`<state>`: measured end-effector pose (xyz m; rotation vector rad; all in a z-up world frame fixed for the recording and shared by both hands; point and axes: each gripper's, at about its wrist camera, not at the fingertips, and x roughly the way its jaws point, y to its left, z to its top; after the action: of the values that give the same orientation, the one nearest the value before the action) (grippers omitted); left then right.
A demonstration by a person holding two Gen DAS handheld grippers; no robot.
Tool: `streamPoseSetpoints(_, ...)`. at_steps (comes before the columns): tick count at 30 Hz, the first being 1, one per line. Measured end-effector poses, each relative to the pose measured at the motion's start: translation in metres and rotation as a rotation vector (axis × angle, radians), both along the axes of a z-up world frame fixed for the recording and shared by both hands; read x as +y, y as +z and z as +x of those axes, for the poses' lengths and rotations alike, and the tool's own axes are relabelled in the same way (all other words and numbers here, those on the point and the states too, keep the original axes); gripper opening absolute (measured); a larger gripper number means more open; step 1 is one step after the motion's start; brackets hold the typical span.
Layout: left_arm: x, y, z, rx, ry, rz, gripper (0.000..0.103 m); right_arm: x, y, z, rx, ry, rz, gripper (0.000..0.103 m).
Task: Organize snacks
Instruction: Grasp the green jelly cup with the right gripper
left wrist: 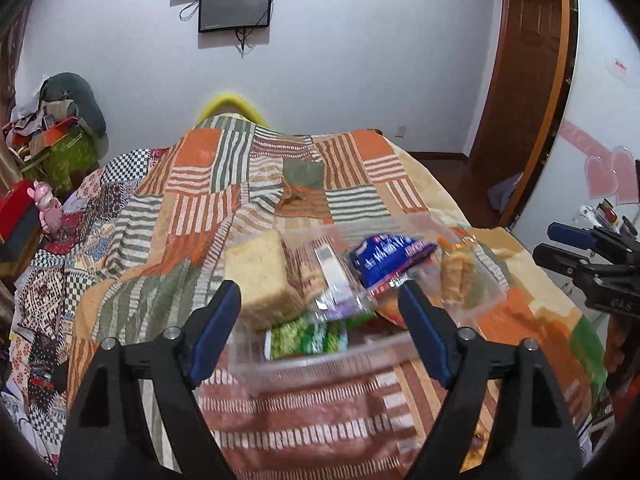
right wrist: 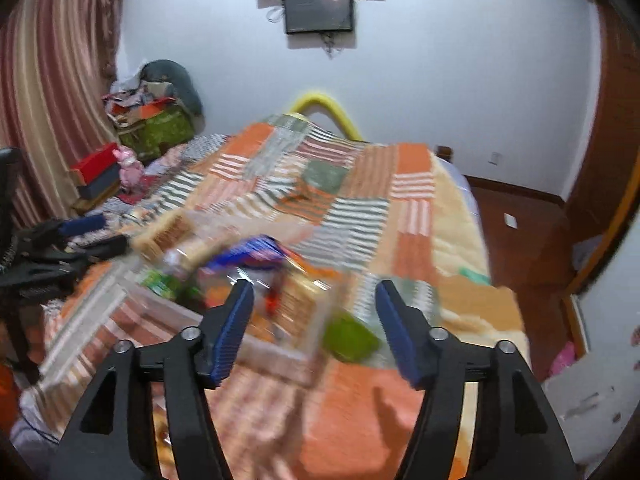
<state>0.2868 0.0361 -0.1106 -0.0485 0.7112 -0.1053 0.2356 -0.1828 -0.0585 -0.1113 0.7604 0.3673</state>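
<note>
Spread across the bed, the patchwork quilt (left wrist: 248,184) serves as the work surface, presumably because its broad flat top lets the snacks lie in plain sight and within reach of both tools. Near the quilt's front edge sits the clear plastic container (left wrist: 320,364), the likely collecting place for the snacks, already holding a pale cake block (left wrist: 262,276), a blue packet (left wrist: 390,258), a clear-wrapped biscuit pack (left wrist: 330,276) and a green packet (left wrist: 306,338) (the right wrist view is too blurred to add detail). Just right of the container on the quilt lies a wafer-roll pack (left wrist: 458,276), seemingly not yet inside. The left gripper (left wrist: 320,304) hovers above the container's near rim, jaws spread wide and empty. The right gripper (right wrist: 314,304) is likewise agape with nothing between its fingers, poised over the container's right end.
</note>
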Motion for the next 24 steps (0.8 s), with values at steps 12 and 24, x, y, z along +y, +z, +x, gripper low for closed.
streamPoseSetpoints(12,-0.01,-0.036,-0.013,0.106,-0.011,-0.006,0.083,-0.009,-0.072,0.038,0.2,0.061,-0.059,0.062)
streamPoseSetpoints(24,-0.014,-0.059,-0.012,0.17,-0.038,-0.003,0.083,0.01,-0.102,0.067,0.217,0.179,-0.136,0.061)
